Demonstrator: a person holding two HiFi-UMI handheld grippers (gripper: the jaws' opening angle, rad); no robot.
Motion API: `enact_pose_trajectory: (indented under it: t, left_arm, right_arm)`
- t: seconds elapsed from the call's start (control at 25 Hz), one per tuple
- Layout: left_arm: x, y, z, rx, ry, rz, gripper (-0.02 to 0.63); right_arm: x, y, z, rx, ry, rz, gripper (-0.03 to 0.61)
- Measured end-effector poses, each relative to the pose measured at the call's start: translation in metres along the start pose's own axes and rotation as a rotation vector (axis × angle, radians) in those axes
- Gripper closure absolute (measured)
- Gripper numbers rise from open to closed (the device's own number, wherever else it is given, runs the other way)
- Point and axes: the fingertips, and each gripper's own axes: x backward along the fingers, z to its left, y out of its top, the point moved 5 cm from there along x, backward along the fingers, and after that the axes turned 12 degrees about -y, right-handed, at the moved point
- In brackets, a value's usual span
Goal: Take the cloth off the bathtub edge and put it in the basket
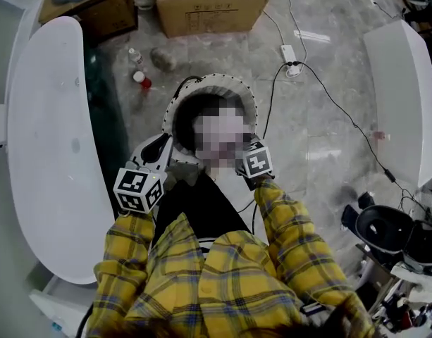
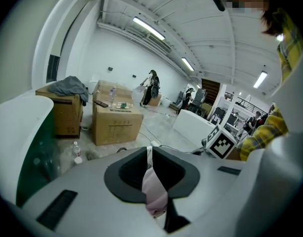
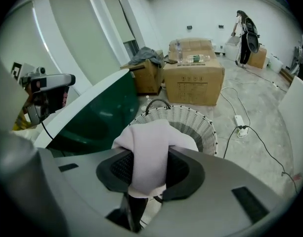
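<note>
Head view: the basket (image 1: 212,79) stands on the floor, with the bathtub (image 1: 53,153) on its left, a cardboard box (image 1: 208,2) beyond it and a cable (image 1: 271,101) along its right.

Left gripper view: the left claw (image 2: 151,158) is nearly pressed together, pinching a thin upright fold of pink cloth (image 2: 154,191).

Right gripper view: the right claw (image 3: 149,154) pinches the cloth. It runs upright through the claw and droops leftward, just before the basket's mouth.

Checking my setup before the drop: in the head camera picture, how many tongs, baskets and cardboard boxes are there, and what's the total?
Tongs: 2, left tongs and right tongs
Baskets: 1, the woven basket
Cardboard boxes: 2, the second at
Total: 5
</note>
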Motion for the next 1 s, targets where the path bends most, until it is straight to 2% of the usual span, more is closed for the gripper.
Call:
enact_pose_trajectory:
  t: [0.16, 0.28, 0.4, 0.52, 0.76, 1.0]
  left_arm:
    - [-0.002, 0.000, -0.003, -0.003, -0.006, 0.010, 0.569]
    - [-0.001, 0.003, -0.004, -0.010, -0.013, 0.006, 0.569]
    - [0.000, 0.005, -0.008, -0.021, -0.021, 0.000, 0.569]
    - [0.001, 0.006, -0.012, -0.029, -0.031, -0.003, 0.569]
    - [0.013, 0.015, -0.020, -0.042, -0.045, -0.035, 0.569]
    - [0.029, 0.036, -0.026, -0.054, -0.036, -0.118, 0.569]
  right_arm:
    - [0.001, -0.013, -0.002, 0.056, -0.037, 0.076, 0.391]
    - [0.009, -0.011, -0.006, 0.076, -0.115, 0.079, 0.382]
    - [0.024, 0.004, -0.016, 0.059, -0.178, -0.012, 0.443]
    - [0.032, 0.014, -0.023, 0.020, -0.175, -0.066, 0.444]
    - [0.066, 0.021, -0.024, -0.048, -0.195, -0.173, 0.527]
    - [0.104, 0.038, -0.019, -0.105, -0.177, -0.308, 0.541]
